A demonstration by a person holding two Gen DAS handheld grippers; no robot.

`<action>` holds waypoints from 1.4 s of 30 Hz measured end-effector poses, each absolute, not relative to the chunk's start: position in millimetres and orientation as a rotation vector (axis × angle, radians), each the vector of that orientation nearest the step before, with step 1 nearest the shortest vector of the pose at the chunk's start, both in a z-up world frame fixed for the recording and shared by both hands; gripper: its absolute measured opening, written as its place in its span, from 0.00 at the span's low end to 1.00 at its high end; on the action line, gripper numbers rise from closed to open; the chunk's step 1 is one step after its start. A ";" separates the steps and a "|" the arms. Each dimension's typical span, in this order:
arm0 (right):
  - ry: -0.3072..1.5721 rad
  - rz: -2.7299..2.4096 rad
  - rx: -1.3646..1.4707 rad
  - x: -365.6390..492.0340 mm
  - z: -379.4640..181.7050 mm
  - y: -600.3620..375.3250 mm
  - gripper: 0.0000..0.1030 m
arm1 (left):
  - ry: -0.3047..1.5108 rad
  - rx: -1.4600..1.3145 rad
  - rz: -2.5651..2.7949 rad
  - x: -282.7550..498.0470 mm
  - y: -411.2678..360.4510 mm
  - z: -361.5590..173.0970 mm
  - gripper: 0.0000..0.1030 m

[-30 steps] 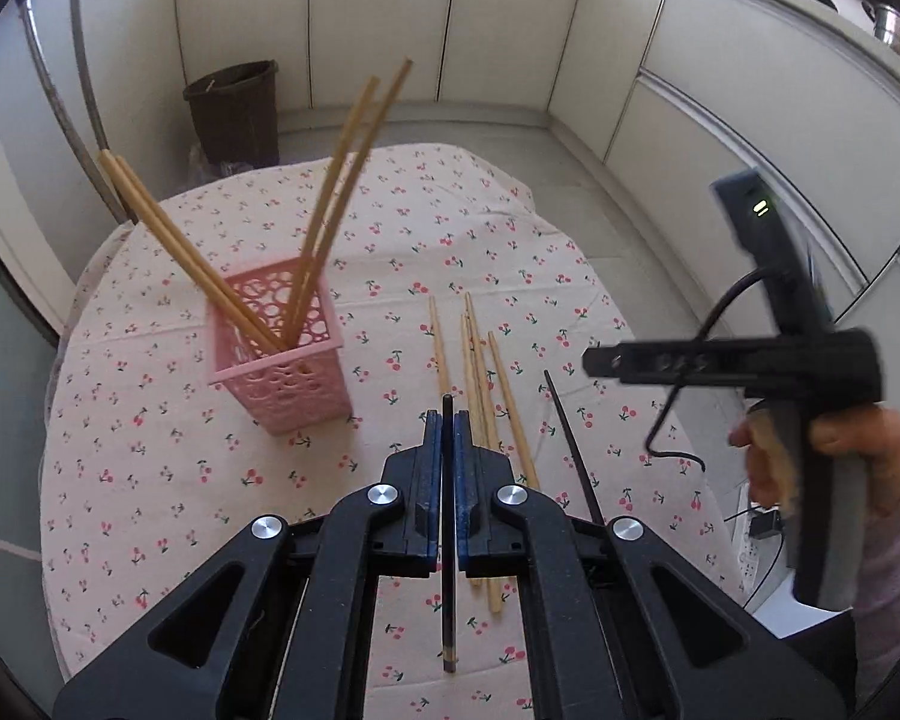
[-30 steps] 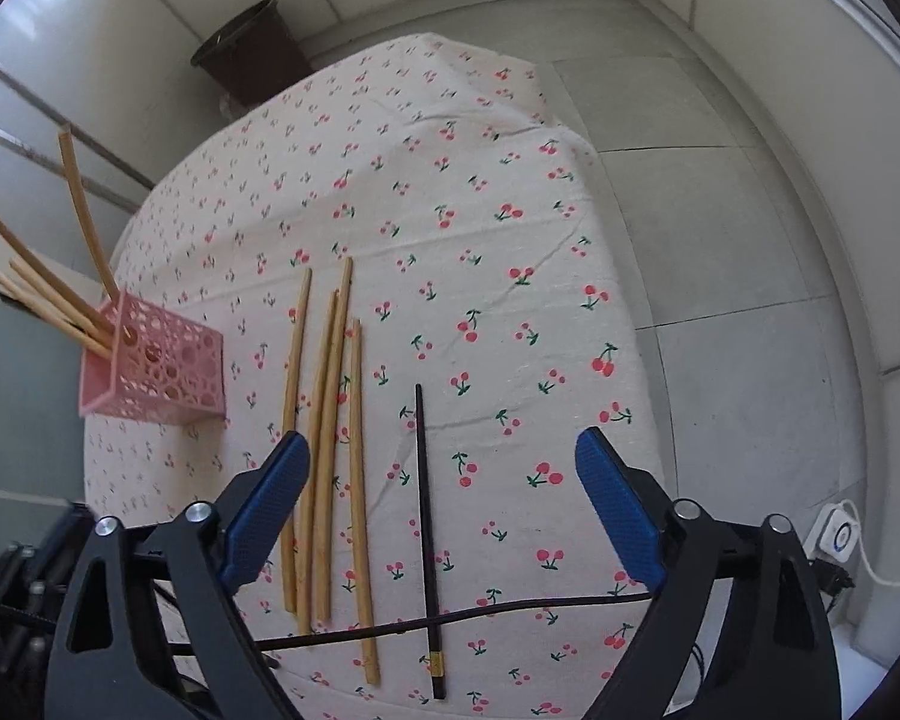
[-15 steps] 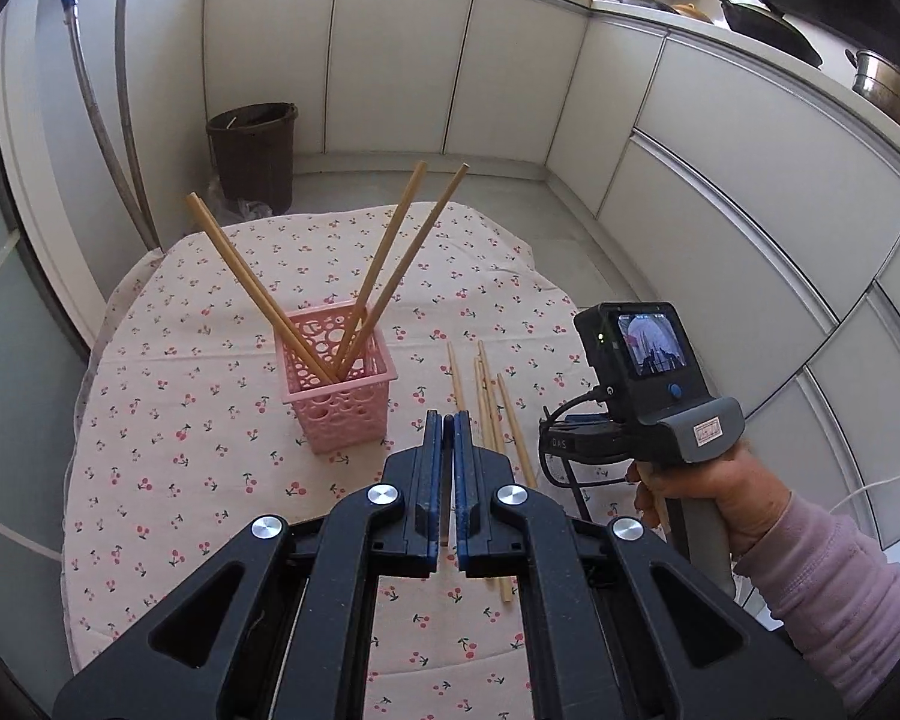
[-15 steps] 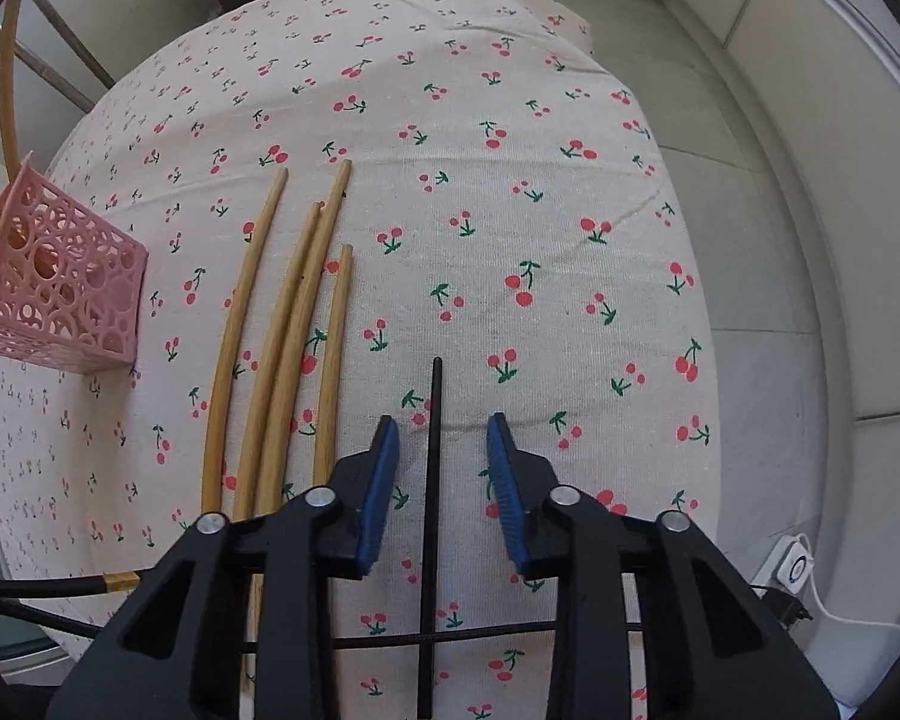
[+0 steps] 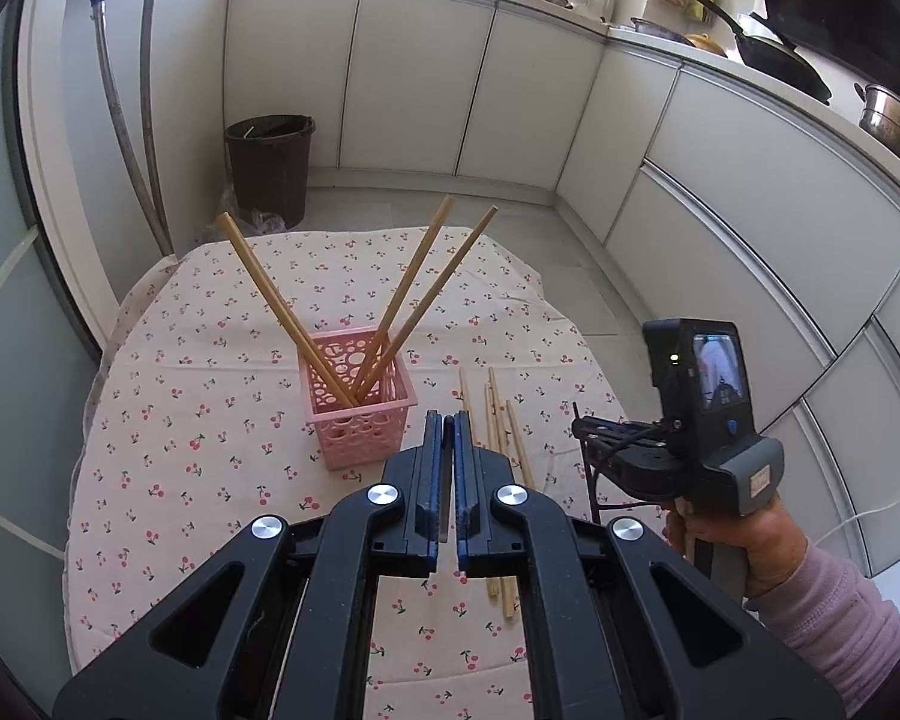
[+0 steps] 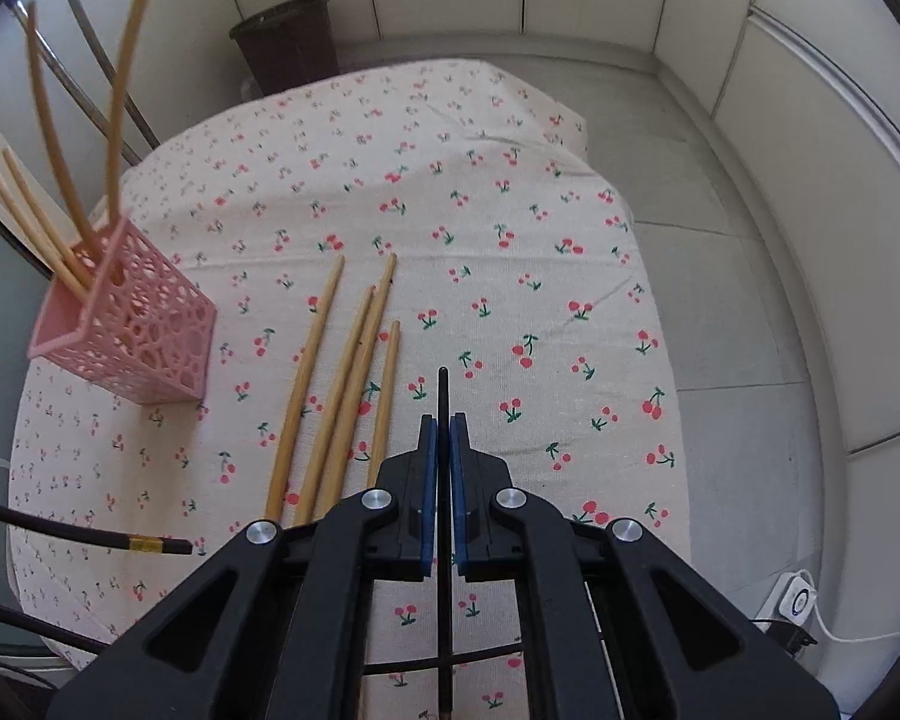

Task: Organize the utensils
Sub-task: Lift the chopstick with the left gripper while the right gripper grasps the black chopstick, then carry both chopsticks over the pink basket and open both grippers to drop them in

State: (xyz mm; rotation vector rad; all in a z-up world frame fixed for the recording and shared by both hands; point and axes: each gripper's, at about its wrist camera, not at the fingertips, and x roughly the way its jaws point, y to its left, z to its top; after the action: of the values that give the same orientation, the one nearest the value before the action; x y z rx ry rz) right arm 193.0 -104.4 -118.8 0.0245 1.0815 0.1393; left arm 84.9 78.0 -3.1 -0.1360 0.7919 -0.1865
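A kitchen worktop (image 6: 510,138) covered in a cherry-print cloth, seen from two hand-held tools. The sorting looks partly done. A pink basket (image 6: 144,330) stands ahead and to the left of the right tool (image 6: 442,438), and four bamboo chopsticks (image 6: 48,222) already stand tilted inside it. Four more bamboo chopsticks (image 6: 342,384) lie side by side on the cloth, just left of the right tool, not yet put away. The right tool is clamped on one black chopstick (image 6: 443,390), whose tip juts ahead of the jaws. The left tool (image 5: 444,450) is also closed, on what appears to be a second black chopstick (image 6: 156,545); its gold-banded end shows at the right view's lower left. So six chopsticks seem left to place: four bamboo, two black
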 end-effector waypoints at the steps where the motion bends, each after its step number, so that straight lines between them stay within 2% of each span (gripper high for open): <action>1: 1.056 0.148 0.040 187.7 -105.8 -106.4 0.04 | 0.786 -0.139 -0.186 83.9 78.9 -0.9 0.03; 9: 0.864 0.221 0.105 154.6 -18.8 -117.9 0.04 | 0.723 -0.158 -0.177 70.9 90.4 19.9 0.03; 27: 0.571 0.366 0.265 135.8 118.9 -114.2 0.04 | 0.511 -0.229 -0.100 88.1 124.3 110.2 0.03; 34: 0.544 0.405 0.246 137.9 138.3 -89.7 0.04 | 0.525 -0.255 -0.049 115.1 136.1 96.3 0.03; 38: 0.555 0.410 0.245 150.4 129.8 -76.3 0.04 | 0.536 -0.294 -0.027 133.4 149.0 75.5 0.03; 42: 0.580 0.397 0.232 163.7 117.8 -64.5 0.04 | 0.632 -0.347 -0.021 148.3 160.1 45.1 0.05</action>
State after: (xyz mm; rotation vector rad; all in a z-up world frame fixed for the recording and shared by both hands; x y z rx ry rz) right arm 163.7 -64.5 117.8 0.2318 0.5801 0.3972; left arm 148.3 160.1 45.1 -0.3466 0.6316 -0.0206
